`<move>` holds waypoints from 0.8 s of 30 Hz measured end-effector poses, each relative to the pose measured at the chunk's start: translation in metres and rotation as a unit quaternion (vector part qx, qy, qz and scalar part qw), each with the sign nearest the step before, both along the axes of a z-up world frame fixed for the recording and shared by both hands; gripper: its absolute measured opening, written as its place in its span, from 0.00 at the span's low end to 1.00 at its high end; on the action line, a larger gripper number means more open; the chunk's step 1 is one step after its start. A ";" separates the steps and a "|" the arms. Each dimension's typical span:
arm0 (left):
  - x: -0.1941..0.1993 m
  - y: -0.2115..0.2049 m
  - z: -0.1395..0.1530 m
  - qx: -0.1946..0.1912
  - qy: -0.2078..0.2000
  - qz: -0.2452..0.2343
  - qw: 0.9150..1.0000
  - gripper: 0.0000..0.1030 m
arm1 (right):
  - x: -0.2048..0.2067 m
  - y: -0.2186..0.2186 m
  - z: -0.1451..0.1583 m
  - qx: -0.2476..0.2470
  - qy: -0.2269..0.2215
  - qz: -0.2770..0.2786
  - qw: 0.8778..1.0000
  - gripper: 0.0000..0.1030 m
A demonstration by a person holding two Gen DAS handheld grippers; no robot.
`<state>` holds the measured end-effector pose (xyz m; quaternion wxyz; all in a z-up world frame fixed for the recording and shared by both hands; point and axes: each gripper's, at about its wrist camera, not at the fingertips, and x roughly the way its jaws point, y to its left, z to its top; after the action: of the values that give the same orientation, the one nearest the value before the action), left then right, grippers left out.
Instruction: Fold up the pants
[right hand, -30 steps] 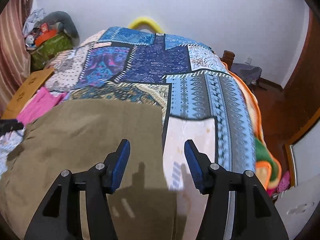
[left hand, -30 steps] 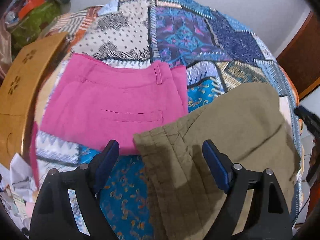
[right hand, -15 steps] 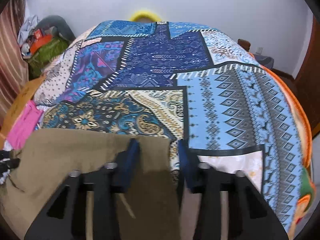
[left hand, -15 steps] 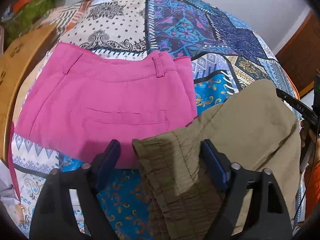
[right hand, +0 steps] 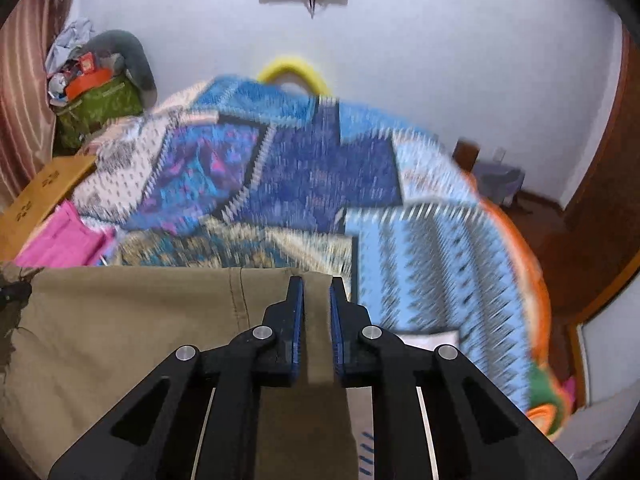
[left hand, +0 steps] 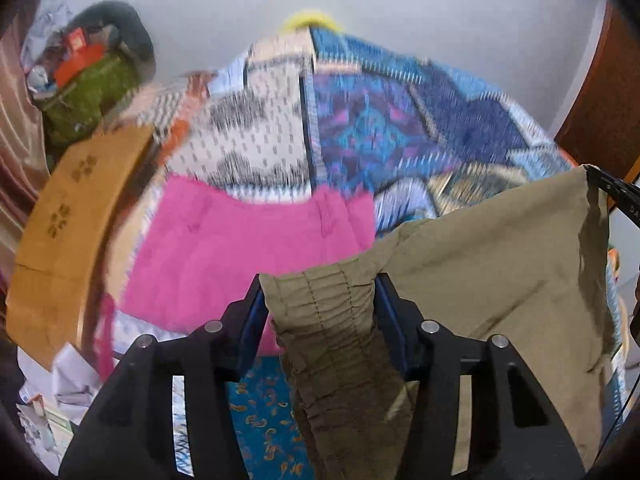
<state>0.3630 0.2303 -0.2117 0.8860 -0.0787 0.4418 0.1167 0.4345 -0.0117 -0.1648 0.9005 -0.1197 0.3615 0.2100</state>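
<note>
Pants (left hand: pixel 500 248), olive: now lifted off the quilt (left hand: pixel 380 128) and hanging between the two grippers; a second ago they lay flat on it. Top edge spans from the left gripper's jaws across to the right side of the left wrist view.

Quilt: patchwork, sits beyond and below both grippers, blurred in both views. More back wall shows than before.

Pink shorts (left hand: pixel 248 248): flat on the quilt, ahead and left of the left gripper, same spot as earlier.

Left gripper (left hand: pixel 320 312): jaws closing, the pants' gathered waistband bunched between them and touching both blue pads. A second ago the jaws were wide, with the waistband corner lying loose between them.

Right gripper (right hand: pixel 316 320): nearly shut, pinching a thin fold at the far edge of the pants. A second ago it was wide open over the cloth edge.
</note>
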 end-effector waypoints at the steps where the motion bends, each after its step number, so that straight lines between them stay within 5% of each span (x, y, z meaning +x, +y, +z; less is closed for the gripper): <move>1: -0.002 -0.001 0.009 0.004 -0.008 0.000 1.000 0.51 | -0.003 -0.001 0.012 0.005 -0.010 0.000 1.000 0.10; 11: -0.059 -0.035 0.107 0.044 -0.088 -0.027 0.995 0.51 | -0.061 -0.048 0.120 0.104 -0.070 -0.011 0.992 0.10; 24: -0.170 -0.074 0.090 0.066 -0.088 -0.082 0.991 0.51 | -0.187 -0.108 0.100 0.140 -0.025 0.020 0.990 0.10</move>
<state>0.1926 0.1563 -0.1220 0.9312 0.0067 0.3586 0.0652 0.2477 -0.1196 -0.0650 0.9126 -0.0053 0.3036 0.2737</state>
